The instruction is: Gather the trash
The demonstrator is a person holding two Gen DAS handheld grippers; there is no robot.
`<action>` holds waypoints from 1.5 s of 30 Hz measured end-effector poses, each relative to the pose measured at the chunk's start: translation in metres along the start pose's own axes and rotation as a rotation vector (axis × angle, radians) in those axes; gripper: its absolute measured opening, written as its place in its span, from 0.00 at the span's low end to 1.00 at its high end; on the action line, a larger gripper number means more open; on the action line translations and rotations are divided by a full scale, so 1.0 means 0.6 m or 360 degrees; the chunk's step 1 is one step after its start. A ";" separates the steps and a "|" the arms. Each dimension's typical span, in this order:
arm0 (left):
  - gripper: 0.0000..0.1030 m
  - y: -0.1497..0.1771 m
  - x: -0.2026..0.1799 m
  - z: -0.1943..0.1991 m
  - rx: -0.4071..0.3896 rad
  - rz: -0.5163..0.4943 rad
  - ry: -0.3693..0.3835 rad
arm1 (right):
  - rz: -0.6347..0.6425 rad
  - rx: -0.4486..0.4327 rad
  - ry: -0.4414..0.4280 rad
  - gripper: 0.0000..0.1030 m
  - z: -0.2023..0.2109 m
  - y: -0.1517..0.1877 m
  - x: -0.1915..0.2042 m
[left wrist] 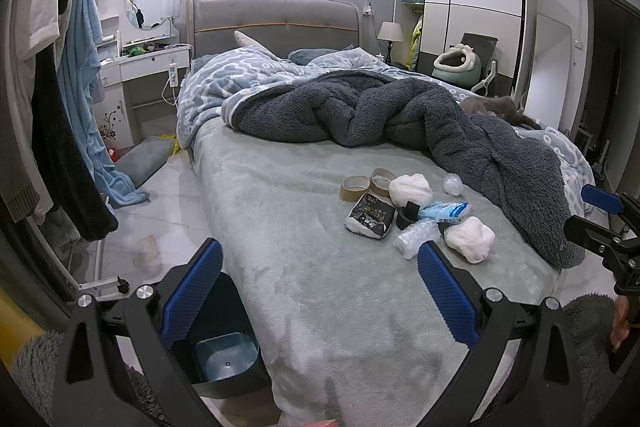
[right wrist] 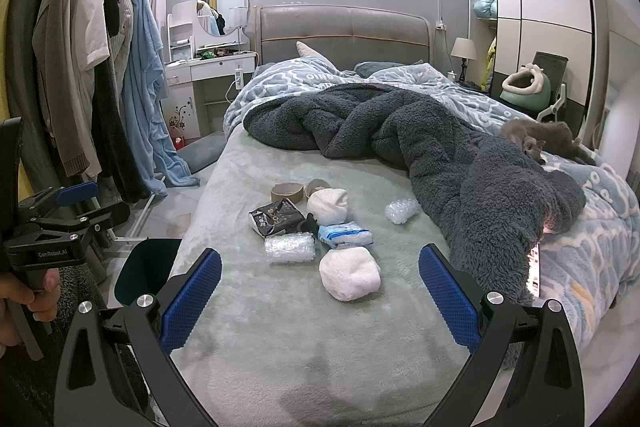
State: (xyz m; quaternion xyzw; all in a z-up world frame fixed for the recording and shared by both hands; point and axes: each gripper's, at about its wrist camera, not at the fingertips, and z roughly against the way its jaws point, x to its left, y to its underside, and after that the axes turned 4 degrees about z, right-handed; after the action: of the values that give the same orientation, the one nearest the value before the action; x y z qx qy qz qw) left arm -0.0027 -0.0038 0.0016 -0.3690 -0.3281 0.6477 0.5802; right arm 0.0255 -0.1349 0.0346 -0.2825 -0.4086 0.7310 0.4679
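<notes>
A pile of trash lies on the grey-green bed sheet (left wrist: 304,267): two tape rolls (left wrist: 355,187), a black snack bag (left wrist: 369,217), two white crumpled balls (left wrist: 470,239), a blue-white packet (left wrist: 448,210) and bubble wrap (left wrist: 416,237). The same pile shows in the right wrist view, with the nearest white ball (right wrist: 349,273), the bubble wrap (right wrist: 289,247) and the snack bag (right wrist: 276,215). My left gripper (left wrist: 320,295) is open and empty, short of the pile. My right gripper (right wrist: 320,297) is open and empty, just before the white ball. A dark bin (left wrist: 226,355) stands on the floor at the bed's left side.
A dark fleece blanket (left wrist: 380,111) and a blue quilt (right wrist: 592,227) are heaped behind and right of the pile. A grey cat (right wrist: 540,139) lies on the bed's right. Clothes on a rack (right wrist: 100,67) hang at the left. A wardrobe (left wrist: 472,15) stands at the back right.
</notes>
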 end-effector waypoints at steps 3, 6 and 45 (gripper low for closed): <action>0.97 0.000 0.000 0.000 0.0000 0.0001 0.0001 | 0.0000 0.0000 0.0000 0.97 0.000 0.000 0.000; 0.97 0.000 0.000 0.000 0.0001 0.0001 0.0002 | -0.0001 -0.0001 -0.0001 0.97 0.000 0.000 -0.001; 0.97 -0.001 -0.006 -0.001 -0.0003 0.0001 0.0011 | -0.0007 -0.0005 -0.0002 0.97 0.003 0.005 -0.003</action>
State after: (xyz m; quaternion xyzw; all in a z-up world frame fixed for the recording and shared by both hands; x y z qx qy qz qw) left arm -0.0014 -0.0075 0.0022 -0.3719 -0.3267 0.6463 0.5807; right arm 0.0234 -0.1379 0.0333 -0.2819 -0.4107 0.7295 0.4687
